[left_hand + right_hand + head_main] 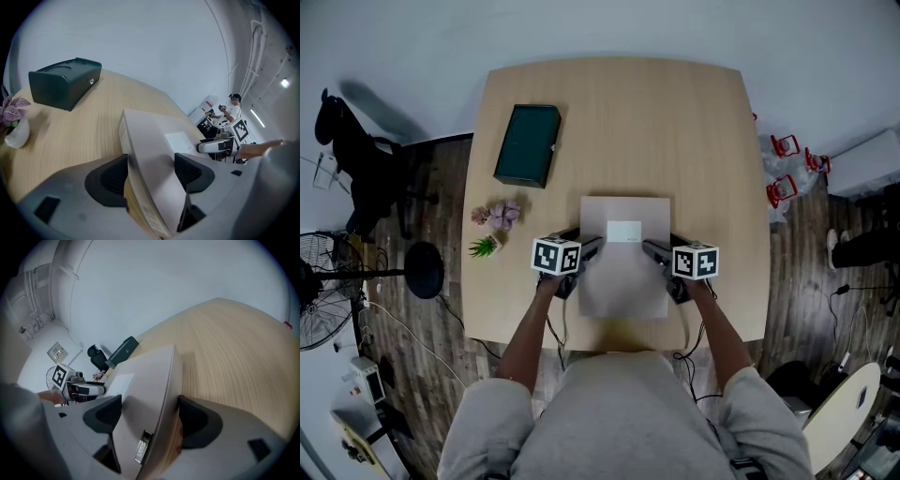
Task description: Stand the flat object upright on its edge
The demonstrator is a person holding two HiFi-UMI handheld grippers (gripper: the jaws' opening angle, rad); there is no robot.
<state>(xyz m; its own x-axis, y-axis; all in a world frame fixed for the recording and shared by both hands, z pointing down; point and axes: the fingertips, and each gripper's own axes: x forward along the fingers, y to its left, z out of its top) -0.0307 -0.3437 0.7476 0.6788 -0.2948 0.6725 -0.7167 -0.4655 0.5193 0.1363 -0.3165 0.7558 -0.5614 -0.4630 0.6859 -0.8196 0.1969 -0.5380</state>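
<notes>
A flat grey box (623, 277) with a white label (624, 231) is at the near middle of the wooden table (675, 122), gripped at both side edges. My left gripper (592, 249) is shut on its left edge and my right gripper (652, 249) on its right edge. In the left gripper view the box (154, 136) runs slanted between the dark pads (112, 178) of the left gripper (150, 173). In the right gripper view the box (145, 376) sits likewise inside the right gripper (147, 416). Each view shows the other gripper across the box.
A dark green case (528, 144) lies at the far left of the table. A small potted plant with pink flowers (495, 220) stands just left of my left gripper. A fan (319, 300) and a dark chair (356, 159) stand on the floor at left.
</notes>
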